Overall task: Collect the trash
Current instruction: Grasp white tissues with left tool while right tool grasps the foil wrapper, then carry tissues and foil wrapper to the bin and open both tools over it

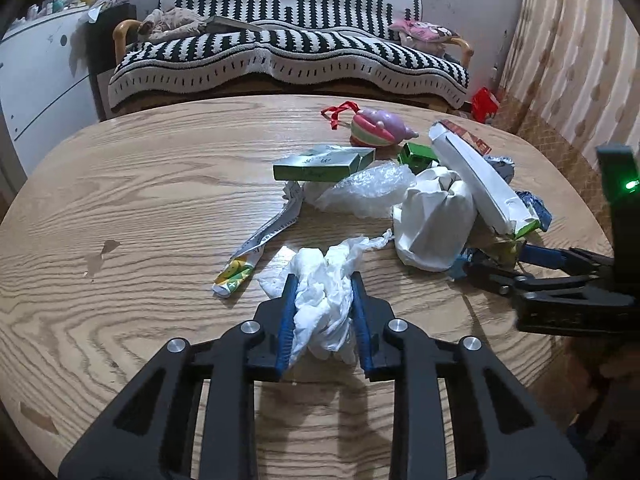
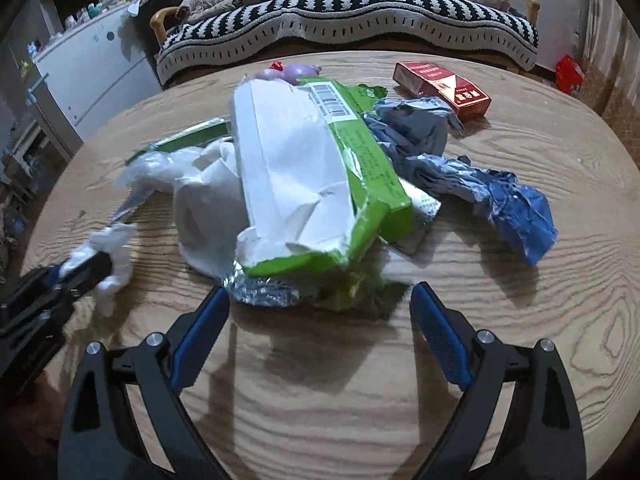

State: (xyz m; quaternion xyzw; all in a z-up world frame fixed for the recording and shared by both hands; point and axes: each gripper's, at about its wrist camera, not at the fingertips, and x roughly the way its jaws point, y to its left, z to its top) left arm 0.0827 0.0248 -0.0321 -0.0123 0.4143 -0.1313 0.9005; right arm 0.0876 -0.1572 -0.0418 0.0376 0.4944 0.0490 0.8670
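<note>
My left gripper (image 1: 323,282) is shut on a crumpled white tissue (image 1: 324,304) just above the round wooden table (image 1: 120,200); it also shows at the left of the right wrist view (image 2: 86,266). My right gripper (image 2: 320,298) is open, its jaws standing either side of the near end of a torn green-and-white carton (image 2: 296,176), with silver foil (image 2: 260,288) under it. The right gripper also shows in the left wrist view (image 1: 496,264) at the trash pile's right edge. A white bag (image 1: 432,220), bubble wrap (image 1: 372,188) and a blue wrapper (image 2: 512,204) lie in the pile.
A green box (image 1: 320,166), a paper strip with a yellow end (image 1: 256,248), a striped toy top (image 1: 376,128) and a red cigarette pack (image 2: 440,88) lie on the table. A striped sofa (image 1: 288,52) stands behind it, with a white cabinet (image 1: 36,80) at the left.
</note>
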